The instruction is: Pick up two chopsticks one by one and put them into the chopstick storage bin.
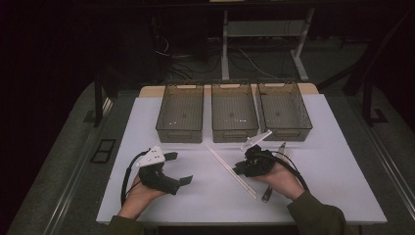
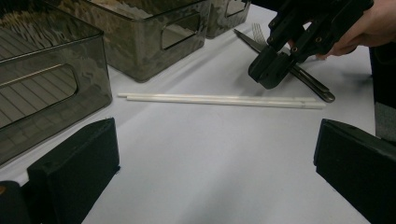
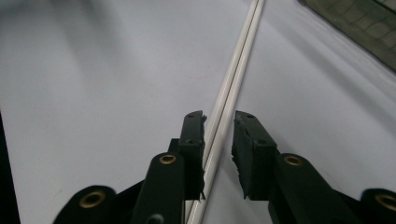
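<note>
Two thin white sticks [image 1: 230, 166] lie side by side, running diagonally across the white table [image 1: 323, 186]. My right gripper [image 1: 238, 170] points down at their near half. In the right gripper view the sticks [image 3: 233, 88] pass between its jaws [image 3: 219, 119]. The left pad sits right against them and a small gap remains at the right pad. From the left gripper view the sticks [image 2: 219, 99] lie flat, with the right gripper [image 2: 271, 74] just over their far end. My left gripper [image 1: 180, 168] rests at the table's front left, jaws [image 2: 217, 128] wide apart with nothing between them.
Three dark see-through bins [image 1: 178, 134] [image 1: 234, 133] [image 1: 286, 132] stand in a row at the back of the table. A fork [image 1: 282, 148] and a dark utensil [image 1: 266, 195] lie under and beside my right hand [image 1: 281, 181]. Bare table lies between the two grippers.
</note>
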